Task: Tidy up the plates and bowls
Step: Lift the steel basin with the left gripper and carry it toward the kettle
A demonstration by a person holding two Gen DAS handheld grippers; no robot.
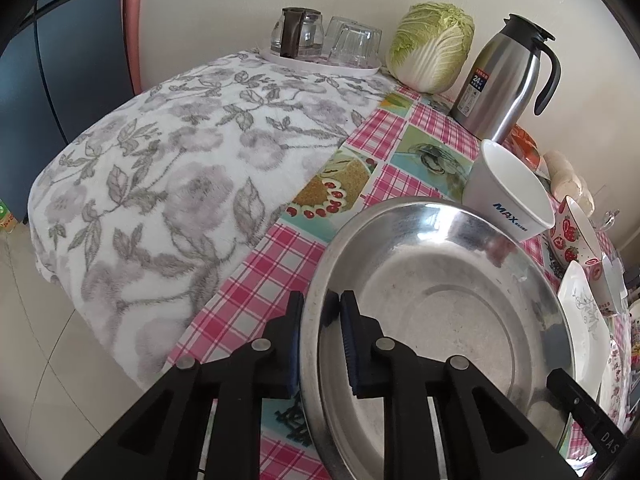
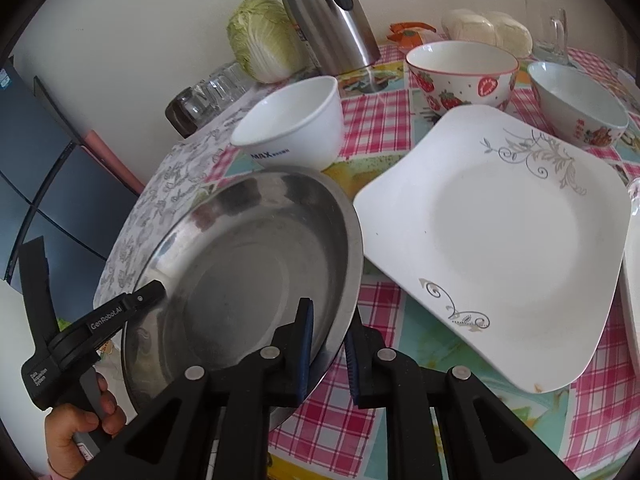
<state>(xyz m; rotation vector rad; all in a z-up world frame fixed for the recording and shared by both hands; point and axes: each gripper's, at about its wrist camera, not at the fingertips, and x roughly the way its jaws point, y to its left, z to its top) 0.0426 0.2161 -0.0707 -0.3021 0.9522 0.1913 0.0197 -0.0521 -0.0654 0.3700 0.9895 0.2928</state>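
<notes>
steel basin (image 1: 436,308), round and shallow, on the pink-checked worktop (image 1: 260,288), pinched at two points of its rim. left tool (image 1: 320,320) closed on the rim at roughly 9 o'clock of the basin in the left wrist view, one blue pad outside the wall and one inside. right tool (image 2: 329,334) closed on the rim at roughly 5 o'clock of the basin in the right wrist view, pads likewise on either side of the metal. left hand (image 2: 76,432) visible at 7 o'clock of the right wrist view, wrapped around the handle of its tool.

white bowl marked "max" (image 2: 294,126) just beyond the basin at 12 o'clock, close to its rim; whether touching, cannot tell. square white plate (image 2: 500,240) with grey scroll decoration at 3 o'clock of the basin, its near corner just beside the basin's rim. strawberry bowl (image 2: 460,74) behind the plate at 12 o'clock, a second patterned bowl (image 2: 580,108) at its 3 o'clock.

steel thermos jug (image 1: 504,80) and napa cabbage (image 1: 432,48) at the far edge against the wall. white tray (image 1: 320,66) with a glass pot (image 1: 298,32) and upturned glasses (image 1: 354,42) at 11 o'clock, standing on a floral grey-and-white cloth (image 1: 160,184) covering the left part of the worktop.
</notes>
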